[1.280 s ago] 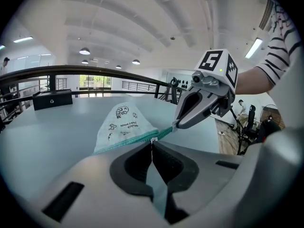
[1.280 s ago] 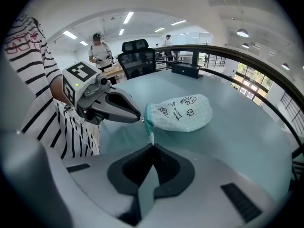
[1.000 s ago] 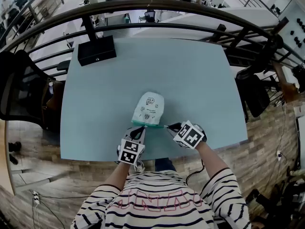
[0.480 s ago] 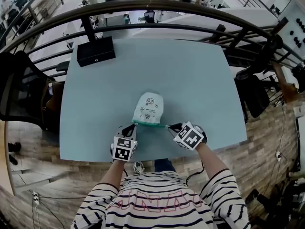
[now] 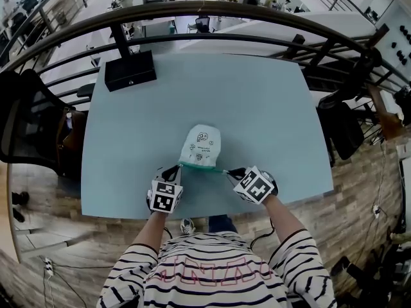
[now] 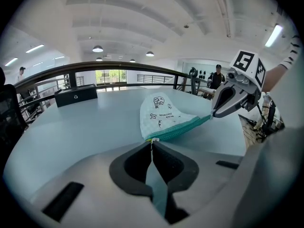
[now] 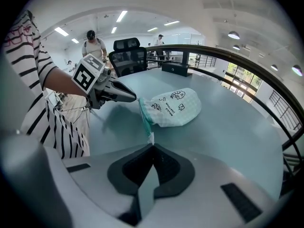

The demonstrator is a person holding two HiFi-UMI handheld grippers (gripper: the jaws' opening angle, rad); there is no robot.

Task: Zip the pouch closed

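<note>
Teal zip point(image 6: 183, 127) drawn out in a straight line, and both grippers are on it! The white checked pouch point(image 5: 201, 147), printed with little cartoon drawings, lies on the pale blue-green table point(image 5: 257, 108) near the person's edge. Its rounded end points away and its zip edge faces the body. Left gripper point(image 5: 174, 169) is at the zip's left end. Its own view shows the two dark jaws pressed together, pinching the small pale pull point(image 6: 151, 140) right at their tips. Right gripper point(image 5: 227, 171) has the opposite end, jaws likewise closed tight, nipping a little white tab point(image 7: 150, 137) at the pouch's corner. Between the two, the zip edge appears raised off the table, while the pouch's body rests on the surface behind it. From the left gripper view the teal band reads as one closed strip along the stretch in sight. Arms in striped sleeves point(image 5: 305, 255) reach in from the bottom of the head view. At the table's far left corner, well apart from the action, a black box point(image 5: 130, 69) sits just inside the dark curved railing point(image 5: 205, 6).
</note>
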